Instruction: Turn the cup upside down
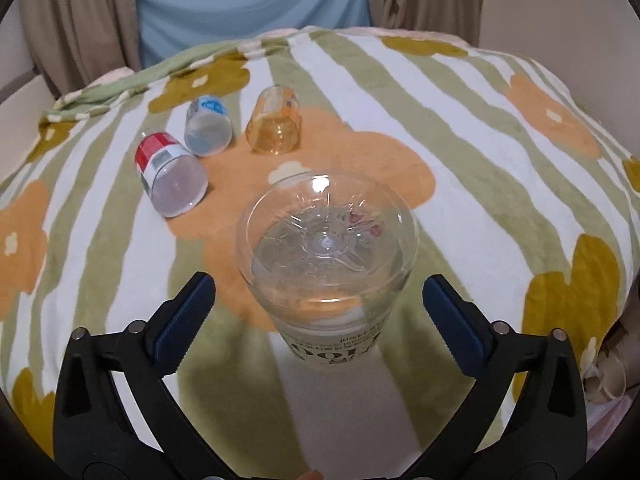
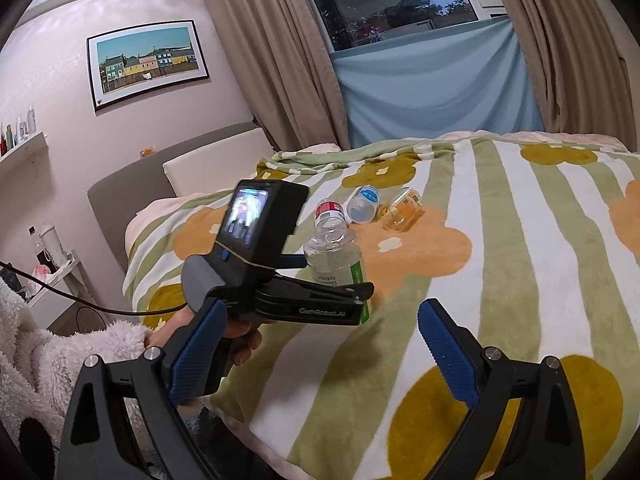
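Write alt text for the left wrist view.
An open left gripper flanks, without touching, a clear cup standing base-up on a flowered blanket. Behind lie a red-labelled cup, a blue-labelled cup and an orange cup.

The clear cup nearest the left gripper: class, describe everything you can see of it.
The clear cup looks like transparent plastic, with a moulded star-ribbed base and a white printed label band, green-edged in the right wrist view. It stands upside down, base up and mouth on the striped flower blanket. It sits between the open fingers of the left gripper, with gaps showing on both sides in the left wrist view. Three smaller cups lie apart behind it.
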### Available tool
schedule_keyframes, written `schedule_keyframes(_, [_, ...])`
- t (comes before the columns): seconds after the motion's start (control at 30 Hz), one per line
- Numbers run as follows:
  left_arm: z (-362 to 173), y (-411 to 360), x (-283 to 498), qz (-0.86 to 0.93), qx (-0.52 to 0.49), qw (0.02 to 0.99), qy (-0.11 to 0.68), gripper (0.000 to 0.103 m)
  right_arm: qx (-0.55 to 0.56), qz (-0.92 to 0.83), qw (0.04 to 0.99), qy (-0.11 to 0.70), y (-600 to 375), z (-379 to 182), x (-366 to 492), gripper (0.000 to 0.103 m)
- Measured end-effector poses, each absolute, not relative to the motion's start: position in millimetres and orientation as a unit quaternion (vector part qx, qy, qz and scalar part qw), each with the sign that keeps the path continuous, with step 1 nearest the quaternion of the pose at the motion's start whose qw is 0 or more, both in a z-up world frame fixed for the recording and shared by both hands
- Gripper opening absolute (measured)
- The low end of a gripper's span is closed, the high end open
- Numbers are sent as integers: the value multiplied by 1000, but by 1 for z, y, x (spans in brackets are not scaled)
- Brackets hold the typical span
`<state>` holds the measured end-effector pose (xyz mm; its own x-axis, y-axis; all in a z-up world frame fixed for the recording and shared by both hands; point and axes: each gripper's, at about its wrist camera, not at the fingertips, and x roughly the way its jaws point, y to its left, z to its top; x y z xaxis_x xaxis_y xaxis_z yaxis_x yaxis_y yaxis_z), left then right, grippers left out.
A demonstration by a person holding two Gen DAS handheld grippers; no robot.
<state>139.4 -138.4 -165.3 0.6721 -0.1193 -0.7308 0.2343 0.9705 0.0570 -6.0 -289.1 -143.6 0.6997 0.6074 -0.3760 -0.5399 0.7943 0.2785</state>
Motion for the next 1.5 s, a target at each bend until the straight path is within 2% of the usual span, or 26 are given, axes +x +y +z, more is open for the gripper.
schedule_keyframes(0.33, [-149, -126, 130, -102, 56, 915, 386, 103, 65, 299, 924, 231, -281, -138, -6, 96])
schedule_keyframes(0.57, [-114, -95, 110, -104, 25, 928, 356, 103, 52, 288, 930, 224, -267, -120, -5, 96])
schedule_keyframes(0.87, [-26, -37, 62, -89, -5, 963, 255, 103, 36, 194, 968, 155, -248, -61, 3, 96])
schedule_keyframes(1.0, [-3, -22, 40, -79, -7, 974, 214, 103, 26, 150, 981, 122, -240, -39, 2, 96])
schedule_keyframes(1.1, [1, -12, 24, -76, -13, 978, 194, 103, 6, 125, 983, 136, -229, -34, 5, 103])
schedule_keyframes(1.33, [-11, -9, 4, -73, -13, 982, 174, 103, -31, 70, 988, 136, -219, -51, -3, 103])
schedule_keyframes(1.5, [-14, -10, -2, -76, -14, 984, 162, 103, -10, 55, 986, 154, -226, -56, -4, 103])
